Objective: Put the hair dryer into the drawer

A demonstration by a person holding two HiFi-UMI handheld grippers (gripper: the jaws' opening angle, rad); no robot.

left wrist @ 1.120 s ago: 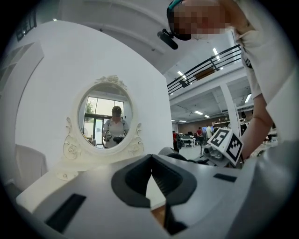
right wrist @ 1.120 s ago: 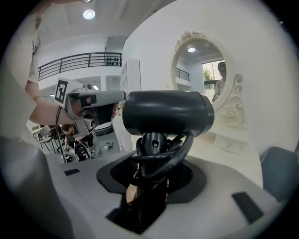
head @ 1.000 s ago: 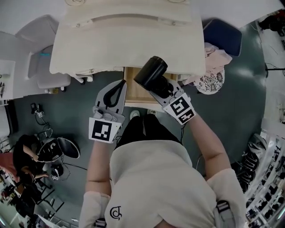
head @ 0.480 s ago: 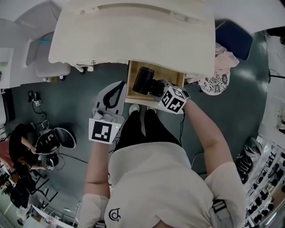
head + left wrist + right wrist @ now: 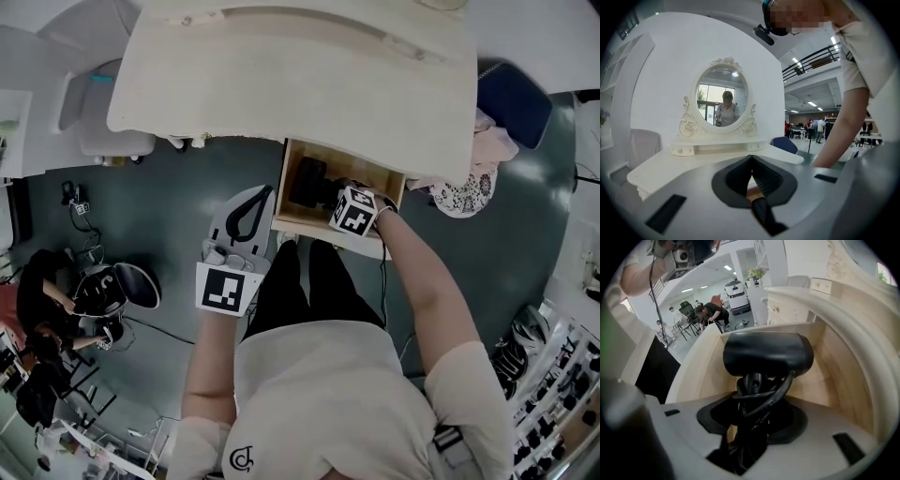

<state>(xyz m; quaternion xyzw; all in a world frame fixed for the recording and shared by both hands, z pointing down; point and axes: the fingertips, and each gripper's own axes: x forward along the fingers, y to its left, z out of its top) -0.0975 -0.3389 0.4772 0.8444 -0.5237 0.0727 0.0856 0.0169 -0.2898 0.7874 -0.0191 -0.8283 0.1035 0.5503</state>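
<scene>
The black hair dryer point(image 5: 307, 180) hangs inside the open wooden drawer point(image 5: 323, 227) under the cream dressing table. My right gripper point(image 5: 330, 195) is shut on its handle and points steeply down into the drawer. In the right gripper view the dryer's barrel point(image 5: 768, 355) lies crosswise just past the jaws, with its cord looped round the handle between them, and the drawer's walls point(image 5: 701, 362) stand on both sides. My left gripper point(image 5: 269, 192) hovers just left of the drawer, shut and empty; in its own view the left gripper point(image 5: 751, 161) has its tips together.
The dressing table top point(image 5: 281, 84) overhangs the drawer's back part. Its oval mirror point(image 5: 723, 101) stands on top. A blue chair point(image 5: 511, 98) and a pile of cloth point(image 5: 469, 192) lie to the right, a white seat point(image 5: 103, 141) to the left. My legs stand before the drawer.
My right gripper has swung down with the hair dryer, from above the drawer's front into the drawer. The left gripper has sunk a little beside the drawer.
</scene>
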